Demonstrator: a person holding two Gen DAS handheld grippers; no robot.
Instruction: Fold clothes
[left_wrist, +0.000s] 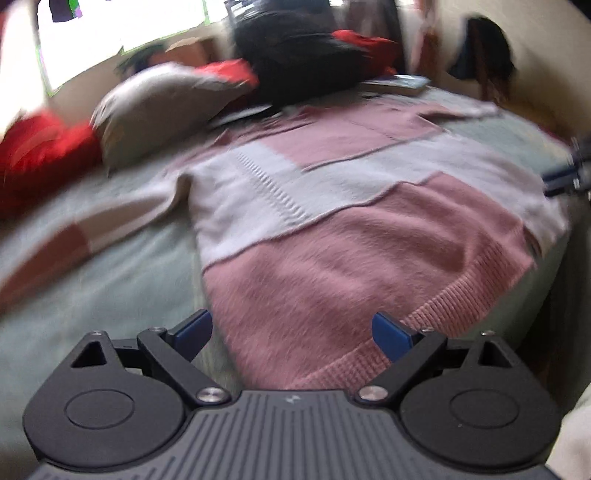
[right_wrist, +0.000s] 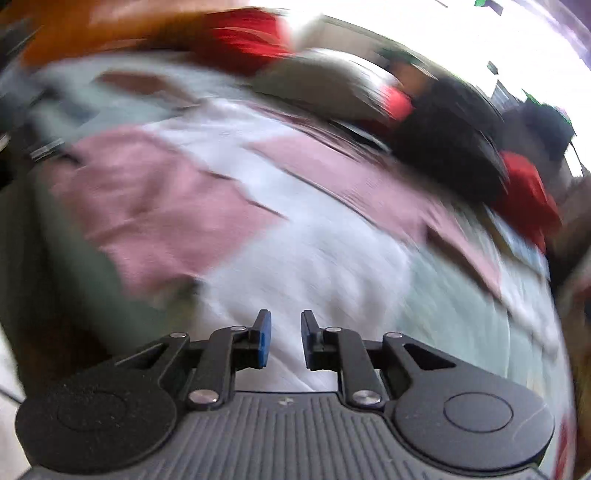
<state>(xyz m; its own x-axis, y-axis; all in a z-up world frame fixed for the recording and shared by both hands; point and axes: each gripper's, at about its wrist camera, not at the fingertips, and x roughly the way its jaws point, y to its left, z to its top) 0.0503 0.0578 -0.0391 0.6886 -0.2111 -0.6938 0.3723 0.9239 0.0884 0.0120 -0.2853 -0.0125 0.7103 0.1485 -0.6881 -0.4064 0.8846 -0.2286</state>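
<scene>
Sweater (left_wrist: 332, 206): fuzzy knit, pink and white blocks, ribbed hem; laid flat on pale green bedsheet (left_wrist: 110, 280), hem nearest, long axis running away toward pillows (left_wrist: 166, 107). Left gripper (left_wrist: 291, 338): tilted down over hem, jaws wide, nothing held. Right gripper (right_wrist: 285, 339): tilted down, jaws narrowly parted, nothing between.

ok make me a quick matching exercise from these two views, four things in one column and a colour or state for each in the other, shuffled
Things:
1. sweater
2. bedsheet
3. left gripper
4. right gripper

Colour or state:
A. jaws wide apart, nothing between them
B. pink and white blocks, spread flat
C. pale green, under the garment
D. jaws a narrow gap apart, nothing between them

Pairs: 1-B, 2-C, 3-A, 4-D
</scene>
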